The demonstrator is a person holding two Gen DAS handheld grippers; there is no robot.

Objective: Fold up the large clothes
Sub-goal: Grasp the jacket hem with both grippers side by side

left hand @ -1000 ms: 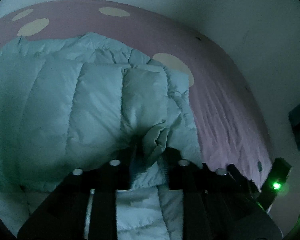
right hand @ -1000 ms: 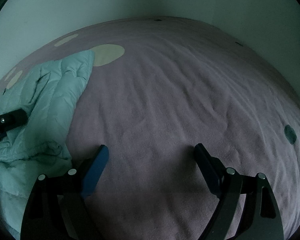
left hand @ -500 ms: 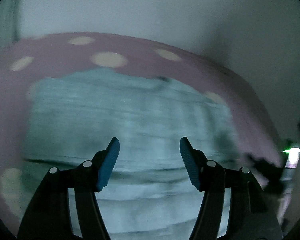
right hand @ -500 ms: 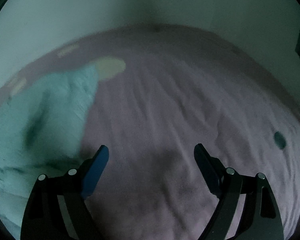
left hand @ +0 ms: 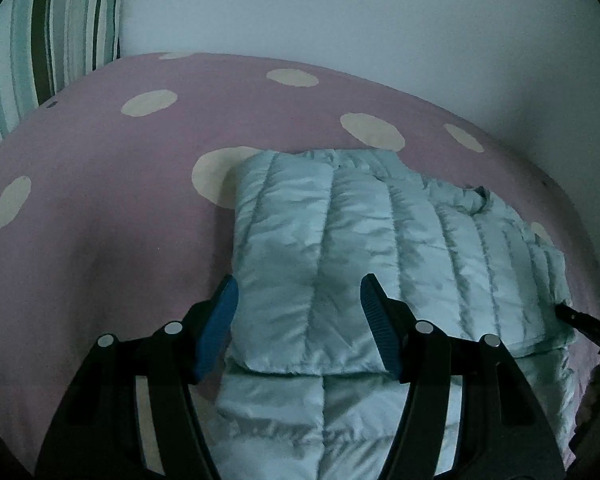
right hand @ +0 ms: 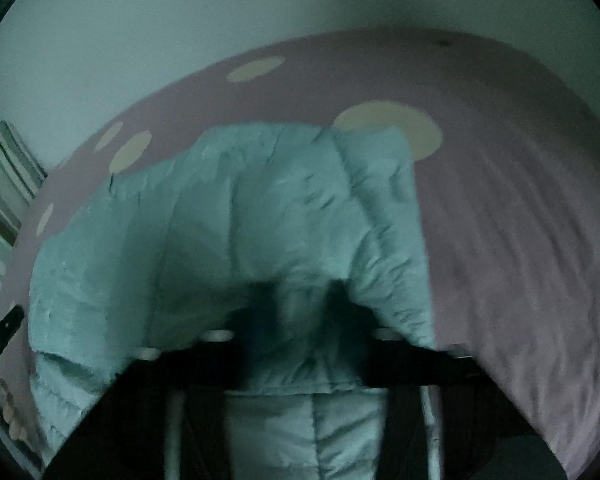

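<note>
A pale blue quilted jacket [left hand: 360,240] lies partly folded on the pink bed. My left gripper [left hand: 299,286] hovers open over the near left edge of its folded top layer, blue pads apart and not pressing the fabric. In the right wrist view the jacket [right hand: 280,208] is bunched up and draped over my right gripper [right hand: 302,312]. Its jaws are closing, with a fold of the jacket pinched between the dark fingers [right hand: 342,316]. The fingertips are mostly hidden by cloth. The right gripper's tip [left hand: 580,320] shows at the jacket's right edge in the left wrist view.
The bed sheet [left hand: 100,220] is pink with cream dots and stretches wide to the left and to the right [right hand: 520,220] of the jacket. A striped pillow [left hand: 40,40] leans at the far left corner. A pale wall [left hand: 340,8] runs behind the bed.
My left gripper let go of the jacket fold, opened and swung left to the jacket's other edge. My right gripper moved from bare sheet onto the jacket and closed on its fabric.
</note>
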